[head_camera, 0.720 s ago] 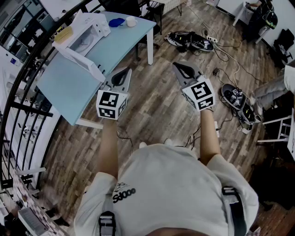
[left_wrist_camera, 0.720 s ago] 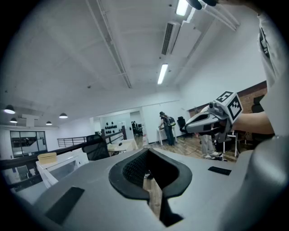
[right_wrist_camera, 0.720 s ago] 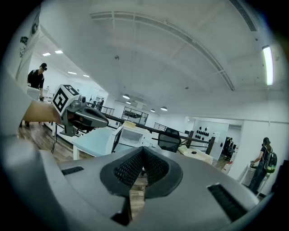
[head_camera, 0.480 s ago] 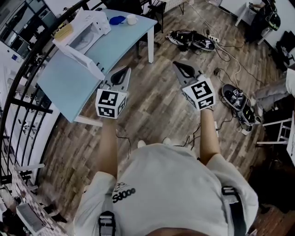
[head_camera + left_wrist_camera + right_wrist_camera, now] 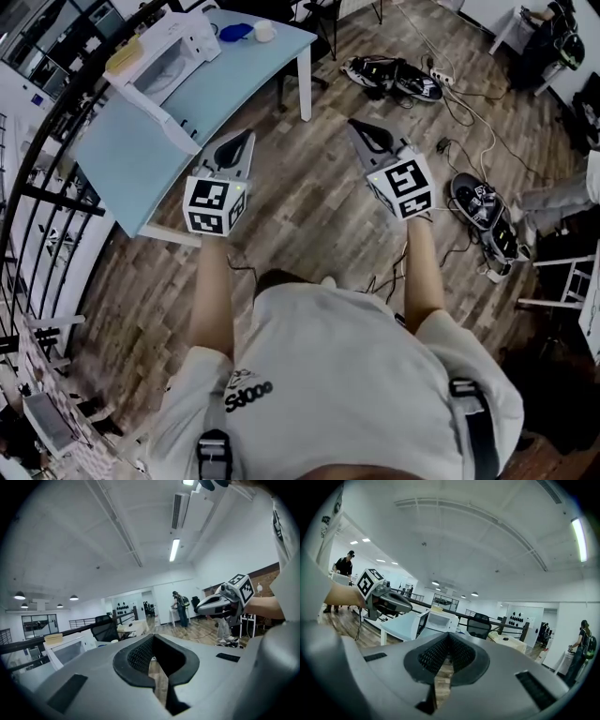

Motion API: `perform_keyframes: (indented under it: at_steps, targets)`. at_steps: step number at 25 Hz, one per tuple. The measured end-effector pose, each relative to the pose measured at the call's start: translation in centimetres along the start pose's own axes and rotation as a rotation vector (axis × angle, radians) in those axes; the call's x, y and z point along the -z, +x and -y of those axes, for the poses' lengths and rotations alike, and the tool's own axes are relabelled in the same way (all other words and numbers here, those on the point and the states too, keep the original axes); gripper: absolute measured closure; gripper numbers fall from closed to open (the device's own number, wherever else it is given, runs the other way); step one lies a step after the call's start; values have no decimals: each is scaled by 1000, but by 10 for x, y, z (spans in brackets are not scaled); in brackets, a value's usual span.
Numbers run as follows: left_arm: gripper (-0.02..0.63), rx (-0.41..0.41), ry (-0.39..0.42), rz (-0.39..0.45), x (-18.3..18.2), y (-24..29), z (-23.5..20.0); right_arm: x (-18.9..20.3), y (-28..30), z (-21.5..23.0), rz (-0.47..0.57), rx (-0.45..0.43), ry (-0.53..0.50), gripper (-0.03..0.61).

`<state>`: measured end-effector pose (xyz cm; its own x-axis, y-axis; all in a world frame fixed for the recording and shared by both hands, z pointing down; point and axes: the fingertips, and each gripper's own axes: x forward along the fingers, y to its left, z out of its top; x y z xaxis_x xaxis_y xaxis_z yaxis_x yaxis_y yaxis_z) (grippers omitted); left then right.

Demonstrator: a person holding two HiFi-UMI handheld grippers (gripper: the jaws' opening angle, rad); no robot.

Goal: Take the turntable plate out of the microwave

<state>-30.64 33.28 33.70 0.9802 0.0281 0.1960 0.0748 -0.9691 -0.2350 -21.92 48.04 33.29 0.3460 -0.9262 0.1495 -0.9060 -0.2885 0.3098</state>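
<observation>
Head view: the left tongs (image 5: 236,142) and the right tongs (image 5: 366,131) are closed and empty, over the floor (image 5: 309,220). The microwave (image 5: 173,52) stands with its door open on the worktop (image 5: 141,164). I cannot make out the turntable plate inside.
Left gripper view: jaws together.
Right gripper view: the same.

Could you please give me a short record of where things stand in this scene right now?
left gripper: shut, empty, above the wood floor
right gripper: shut, empty, above the wood floor
microwave: on the blue table, door open
turntable plate: cannot be made out
contact: neither gripper touches the microwave
</observation>
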Motion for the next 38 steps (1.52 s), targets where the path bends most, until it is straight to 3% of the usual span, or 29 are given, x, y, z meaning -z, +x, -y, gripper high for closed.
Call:
perform_keyframes:
  at_steps: [7, 16, 21, 28, 35, 38]
  targets:
    - [597, -31, 12, -13, -8, 26, 5, 12, 7, 35, 25, -12, 27, 580]
    - [597, -36, -52, -22, 17, 100, -42, 34, 72, 84, 12, -11, 44, 580]
    - [597, -63, -94, -16, 29, 169, -101, 45, 145, 128, -1, -34, 57, 580]
    - [597, -172, -178, -23, 48, 241, -227, 27, 288, 178, 7, -93, 56, 580]
    - [597, -237, -196, -42, 60, 275, -321, 5, 402, 189, 18, -200, 97, 580]
    - [597, -267, -206, -51, 65, 275, -346, -3, 436, 182, 17, -246, 65, 580]
